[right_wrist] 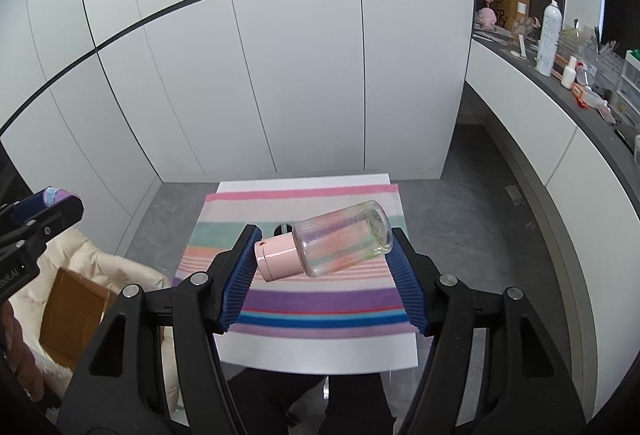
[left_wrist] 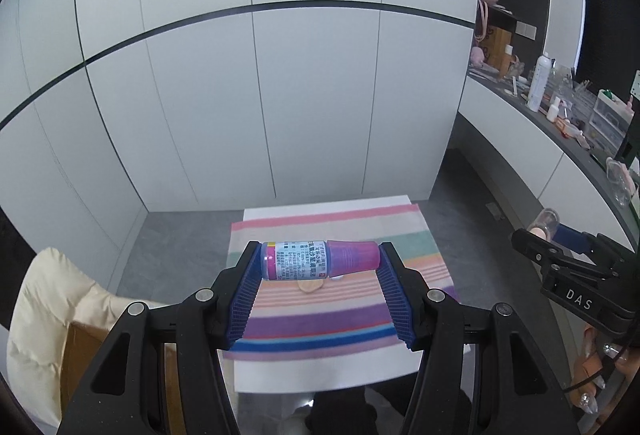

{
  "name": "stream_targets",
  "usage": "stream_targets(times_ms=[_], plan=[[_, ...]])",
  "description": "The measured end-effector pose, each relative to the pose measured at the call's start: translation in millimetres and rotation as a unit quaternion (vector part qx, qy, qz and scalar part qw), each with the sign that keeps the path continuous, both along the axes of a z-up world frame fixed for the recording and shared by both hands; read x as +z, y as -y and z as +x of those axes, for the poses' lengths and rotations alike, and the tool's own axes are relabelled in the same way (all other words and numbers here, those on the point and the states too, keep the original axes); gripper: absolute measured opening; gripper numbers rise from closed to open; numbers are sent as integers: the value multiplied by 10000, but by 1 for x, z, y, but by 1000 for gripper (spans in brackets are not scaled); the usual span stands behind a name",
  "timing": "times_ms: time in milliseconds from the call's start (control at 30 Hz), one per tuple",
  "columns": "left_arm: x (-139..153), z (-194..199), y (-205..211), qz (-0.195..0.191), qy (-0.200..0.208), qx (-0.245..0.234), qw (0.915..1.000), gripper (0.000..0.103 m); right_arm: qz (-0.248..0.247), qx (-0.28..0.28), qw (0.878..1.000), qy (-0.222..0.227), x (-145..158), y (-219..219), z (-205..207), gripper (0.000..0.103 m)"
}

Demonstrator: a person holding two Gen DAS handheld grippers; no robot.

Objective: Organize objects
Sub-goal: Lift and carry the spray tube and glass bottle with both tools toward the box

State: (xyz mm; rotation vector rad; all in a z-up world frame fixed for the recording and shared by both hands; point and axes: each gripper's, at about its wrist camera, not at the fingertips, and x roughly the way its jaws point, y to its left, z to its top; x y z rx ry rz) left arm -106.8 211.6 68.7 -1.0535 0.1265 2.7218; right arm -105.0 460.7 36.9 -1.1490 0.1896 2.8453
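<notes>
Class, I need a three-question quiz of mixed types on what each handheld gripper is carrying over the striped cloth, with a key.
1. True or false: the left gripper clamps the small purple-capped dropper bottle with a printed label end to end.
2. Which does the right gripper hold? A) white spray can B) clear plastic bottle with a pink cap C) nothing
3. Fill in: both bottles hang above the ____ cloth.

Key: 1 true; 2 B; 3 striped
</notes>
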Motion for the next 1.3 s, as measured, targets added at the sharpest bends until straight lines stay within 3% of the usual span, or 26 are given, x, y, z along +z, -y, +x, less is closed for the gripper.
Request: stream_targets(times_ms=[200,467,867,1033,1300], plan=[[-14,37,16,36,125,-111,9999,59,-61,-92,9999,26,-15,7,44,66],[-43,82,36,-250,93,-14,9996,59,-141,-295,9991,265,-49,11,100,66],[-102,112,60,-251,724,-44,9970,59,-370,-234,9971,621,-84,24,173,66],[-107,120,63,-169,771,-98,9968,59,-576,-37,9946,858,-101,30,196,66],[-106,122,72,-87,770,-50,9970,59,-519,-315,9950,788,-98,18,205,66]])
